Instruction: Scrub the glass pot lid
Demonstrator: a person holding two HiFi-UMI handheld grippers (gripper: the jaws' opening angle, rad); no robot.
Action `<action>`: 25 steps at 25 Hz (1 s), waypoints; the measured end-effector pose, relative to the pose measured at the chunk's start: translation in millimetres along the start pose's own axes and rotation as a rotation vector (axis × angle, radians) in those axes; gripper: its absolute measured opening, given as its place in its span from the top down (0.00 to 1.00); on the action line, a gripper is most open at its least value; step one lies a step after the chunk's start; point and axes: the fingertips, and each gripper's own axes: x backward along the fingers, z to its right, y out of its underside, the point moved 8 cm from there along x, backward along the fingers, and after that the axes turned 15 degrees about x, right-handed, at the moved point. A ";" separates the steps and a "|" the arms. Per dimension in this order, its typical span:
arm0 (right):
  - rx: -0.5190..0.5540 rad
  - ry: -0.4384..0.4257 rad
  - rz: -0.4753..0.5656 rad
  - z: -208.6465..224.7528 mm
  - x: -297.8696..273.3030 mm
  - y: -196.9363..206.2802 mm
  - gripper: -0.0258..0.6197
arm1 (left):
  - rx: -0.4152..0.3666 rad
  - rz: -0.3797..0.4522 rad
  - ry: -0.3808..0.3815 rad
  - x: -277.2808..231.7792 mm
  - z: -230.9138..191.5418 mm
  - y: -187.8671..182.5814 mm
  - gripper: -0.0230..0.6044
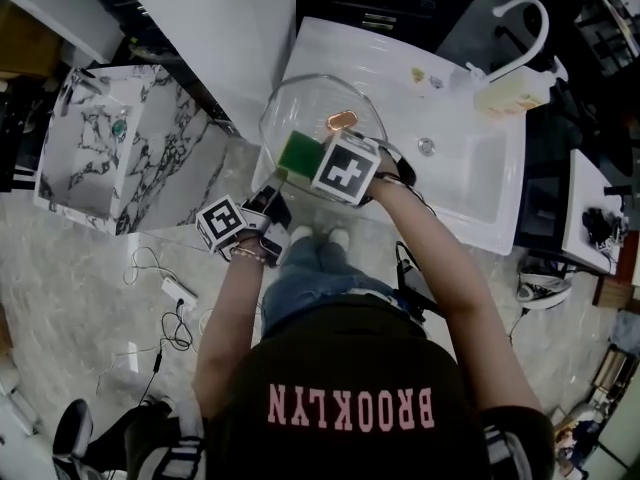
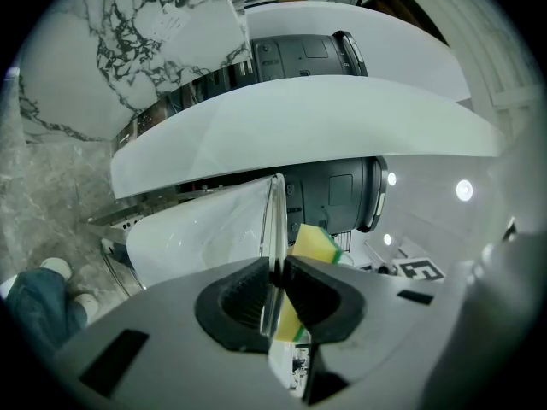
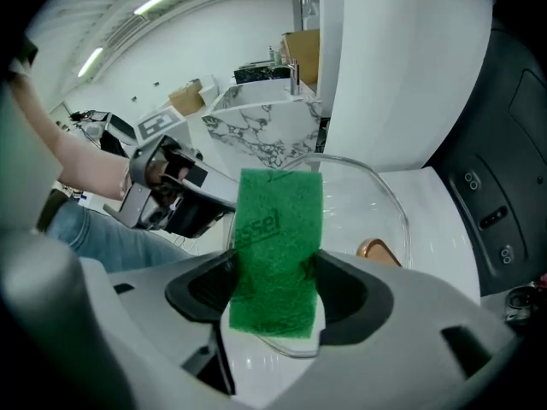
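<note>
The glass pot lid (image 1: 315, 118) with a copper knob (image 1: 341, 120) is held up over the white sink's (image 1: 470, 183) near edge. My left gripper (image 1: 268, 211) is shut on the lid's rim (image 2: 275, 229), seen edge-on in the left gripper view. My right gripper (image 1: 312, 168) is shut on a green and yellow sponge (image 3: 278, 246), its green side pressed flat against the glass (image 3: 376, 203). The sponge (image 1: 298, 152) shows through the lid in the head view, and its yellow edge (image 2: 314, 244) shows beyond the glass in the left gripper view.
A white faucet (image 1: 525, 23) and a soap bottle (image 1: 512, 93) stand at the sink's far right. A drain (image 1: 426, 146) sits in the basin. A marble-patterned cabinet (image 1: 115, 148) stands to the left. Cables and a power strip (image 1: 178, 290) lie on the floor.
</note>
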 end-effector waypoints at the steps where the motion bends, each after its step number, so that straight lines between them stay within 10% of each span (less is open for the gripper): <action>1: -0.001 -0.013 -0.018 -0.3 -4.0 -2.0 0.54 | 0.002 -0.002 0.006 -0.5 -0.3 -0.3 0.88; 25: 0.206 -0.077 -0.111 19.7 -4.0 69.7 0.54 | 0.037 -0.001 -0.009 0.8 0.0 0.4 0.88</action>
